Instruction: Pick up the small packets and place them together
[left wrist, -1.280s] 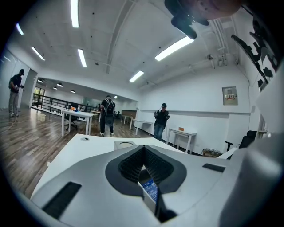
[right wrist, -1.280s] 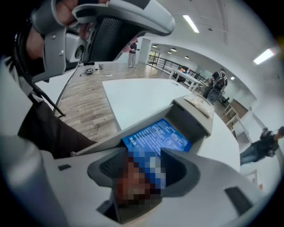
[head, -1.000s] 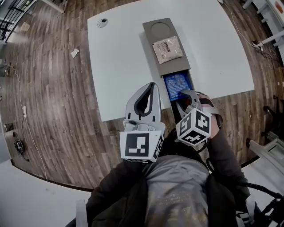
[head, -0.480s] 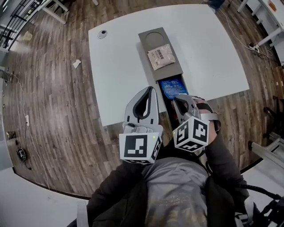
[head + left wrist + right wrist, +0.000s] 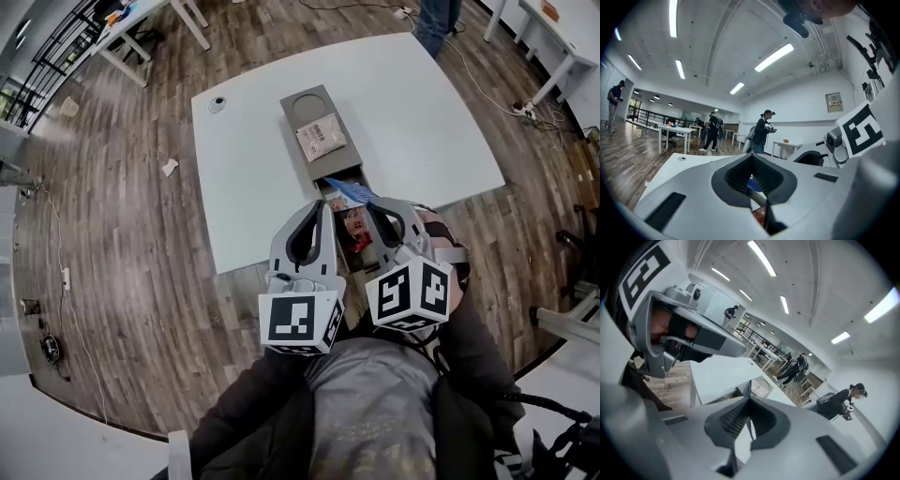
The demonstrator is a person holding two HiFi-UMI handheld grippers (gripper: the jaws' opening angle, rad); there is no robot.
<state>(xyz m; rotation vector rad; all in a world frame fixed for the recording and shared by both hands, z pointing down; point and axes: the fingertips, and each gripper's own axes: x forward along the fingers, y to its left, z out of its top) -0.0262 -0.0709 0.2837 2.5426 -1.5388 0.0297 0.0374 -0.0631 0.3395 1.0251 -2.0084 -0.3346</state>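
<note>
**Blue packet** point(image 5: 354, 191): small and flat. It is pinched by one edge in the right tool point(image 5: 375, 208), whose jaws are pressed together on it. In the right gripper view it shows edge-on as a thin sheet. It is held clear above the near end of the tray.

**Beige packet** point(image 5: 321, 138): lies flat in the tray's middle compartment, straight ahead of the blue packet and farther from the person. This is the likely spot for joining the two. The carry would run along the tray's long axis, away from the person, and the right tool is already loaded for it.

**Reddish packet** point(image 5: 354, 228): in the near compartment, beneath the blue packet. How many there are is unclear.

**Tray** point(image 5: 291, 131): grey and long, set lengthwise away from the person. The round recess point(image 5: 305, 101) at the far end holds nothing.

**Left tool** point(image 5: 319, 208): jaws together with nothing gripped. It sits just beside the right tool at the near edge of the surface.

**Surface** point(image 5: 244, 169): white.
</note>
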